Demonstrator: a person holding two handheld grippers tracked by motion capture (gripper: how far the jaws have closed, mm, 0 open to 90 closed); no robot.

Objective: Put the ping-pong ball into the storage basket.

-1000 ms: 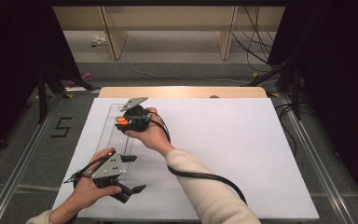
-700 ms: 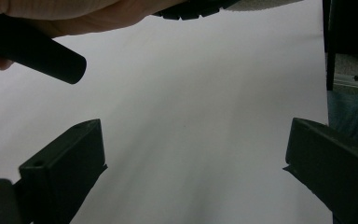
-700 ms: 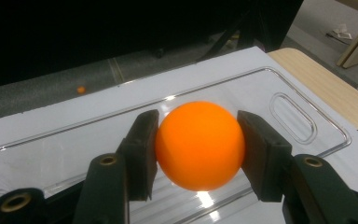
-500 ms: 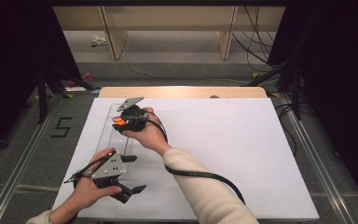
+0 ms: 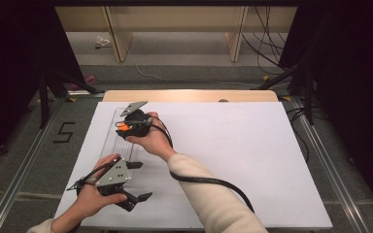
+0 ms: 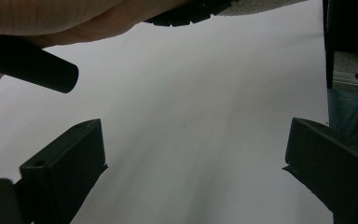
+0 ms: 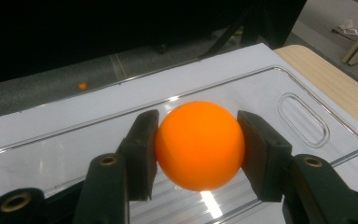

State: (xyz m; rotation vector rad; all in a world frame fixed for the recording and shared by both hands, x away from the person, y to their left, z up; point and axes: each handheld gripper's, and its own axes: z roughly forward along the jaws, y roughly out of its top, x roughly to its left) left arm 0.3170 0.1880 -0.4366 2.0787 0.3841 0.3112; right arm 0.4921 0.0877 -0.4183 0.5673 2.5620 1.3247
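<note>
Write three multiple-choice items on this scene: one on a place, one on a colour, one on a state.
1. Over what does the right hand-held gripper hold the ball?
A. a clear tray
B. a wooden shelf
C. the floor

2. What colour is the ball?
A. green
B. orange
C. white

3. How do the jaws of the left hand-held gripper stand?
A. shut on the ball
B. shut on a cable
C. open, with nothing between them

Key: 1 A, the clear tray lies under the ball in the right gripper view. 2 B, it shows bright orange between the pads. 3 C, the left gripper view has its jaws wide apart over the bare white table.
</note>
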